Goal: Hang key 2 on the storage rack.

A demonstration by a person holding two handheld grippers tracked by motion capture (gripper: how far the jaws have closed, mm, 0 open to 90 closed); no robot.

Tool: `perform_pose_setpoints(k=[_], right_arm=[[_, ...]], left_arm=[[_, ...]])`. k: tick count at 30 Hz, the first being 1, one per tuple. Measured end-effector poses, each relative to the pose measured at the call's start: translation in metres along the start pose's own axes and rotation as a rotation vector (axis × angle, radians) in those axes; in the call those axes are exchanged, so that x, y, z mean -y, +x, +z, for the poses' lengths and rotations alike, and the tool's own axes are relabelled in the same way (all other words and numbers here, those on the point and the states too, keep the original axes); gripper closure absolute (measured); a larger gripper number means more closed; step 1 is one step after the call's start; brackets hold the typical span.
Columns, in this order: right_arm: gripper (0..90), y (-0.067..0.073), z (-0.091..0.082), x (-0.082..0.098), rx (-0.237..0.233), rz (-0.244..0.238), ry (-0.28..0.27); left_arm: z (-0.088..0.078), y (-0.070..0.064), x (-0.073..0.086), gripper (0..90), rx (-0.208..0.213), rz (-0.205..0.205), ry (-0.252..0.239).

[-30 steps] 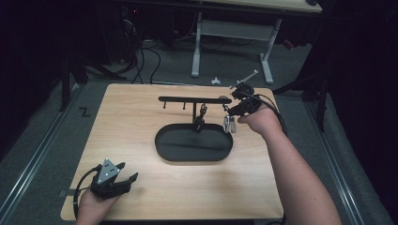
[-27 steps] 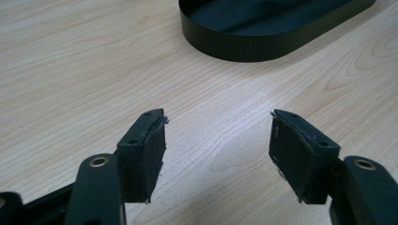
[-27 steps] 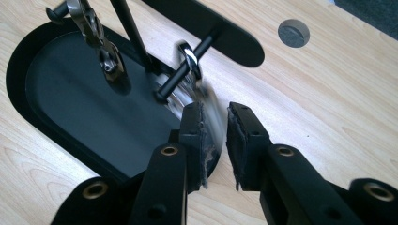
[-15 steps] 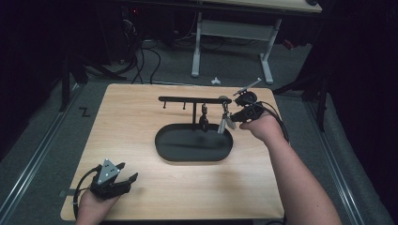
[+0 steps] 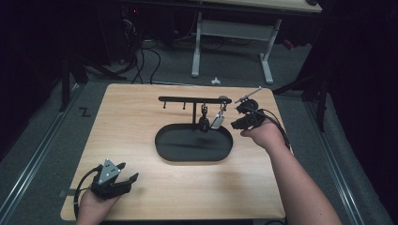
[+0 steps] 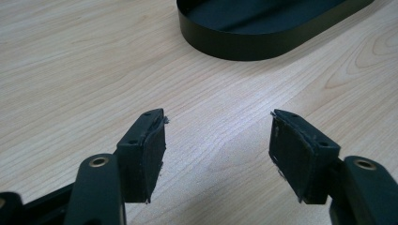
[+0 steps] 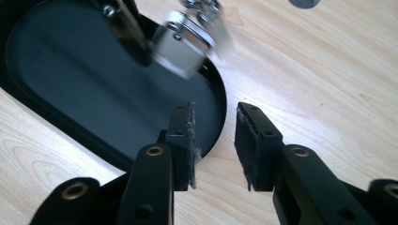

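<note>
A black rack (image 5: 183, 99) with small hooks stands over a black oval tray (image 5: 187, 146) in the middle of the wooden table. A dark piece (image 5: 204, 123) and a silver piece (image 5: 217, 121) hang from the rack. My right gripper (image 5: 237, 123) sits just right of the silver piece, apart from it. In the right gripper view the silver piece (image 7: 185, 42) is blurred above the tray (image 7: 94, 89). The jaws of my right gripper (image 7: 216, 115) have just been opening, and nothing lies between them. My left gripper (image 5: 126, 180) rests open at the near left corner, and its jaws (image 6: 218, 119) stand wide over bare wood.
The tray's wall (image 6: 244, 47) lies ahead of the left gripper. Bare tabletop (image 5: 131, 122) stretches left of the tray. Beyond the table's far edge are a white desk frame (image 5: 232, 35) and cables on the floor (image 5: 145, 51).
The right gripper has let go of the silver piece, which now hangs from the rack. The right hand has drawn slightly lower and away from it. The left hand stayed put.
</note>
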State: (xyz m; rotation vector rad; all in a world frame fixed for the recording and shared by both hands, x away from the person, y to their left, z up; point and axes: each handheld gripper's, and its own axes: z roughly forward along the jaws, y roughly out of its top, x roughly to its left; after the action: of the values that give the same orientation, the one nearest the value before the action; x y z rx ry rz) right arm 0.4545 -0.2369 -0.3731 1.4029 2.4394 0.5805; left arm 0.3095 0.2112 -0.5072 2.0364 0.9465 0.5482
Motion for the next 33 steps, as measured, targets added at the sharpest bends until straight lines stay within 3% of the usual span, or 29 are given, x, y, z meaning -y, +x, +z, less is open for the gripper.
perform_pose_setpoints(k=[13,15,20,27,33], right_arm=[[54.8,0.006,0.021,0.027,0.007,0.025,-0.007],[52.0,0.008,0.024,0.032,0.031,0.010,0.001],[47.1,0.007,0.029,0.048,0.005,0.045,-0.046],[38.7,0.005,0.033,0.077,0.031,0.084,-0.136],[31.8,0.007,0.038,0.119,0.036,0.134,-0.252]], left_arm=[[0.001,0.000,-0.001,36.8,0.002,0.003,-0.001],[0.002,0.000,-0.001,36.7,0.004,0.004,-0.001],[0.004,0.000,-0.003,36.3,0.010,0.005,-0.003],[0.008,0.000,-0.004,35.3,0.025,0.001,-0.007],[0.012,-0.003,-0.004,33.2,0.025,0.002,-0.019]])
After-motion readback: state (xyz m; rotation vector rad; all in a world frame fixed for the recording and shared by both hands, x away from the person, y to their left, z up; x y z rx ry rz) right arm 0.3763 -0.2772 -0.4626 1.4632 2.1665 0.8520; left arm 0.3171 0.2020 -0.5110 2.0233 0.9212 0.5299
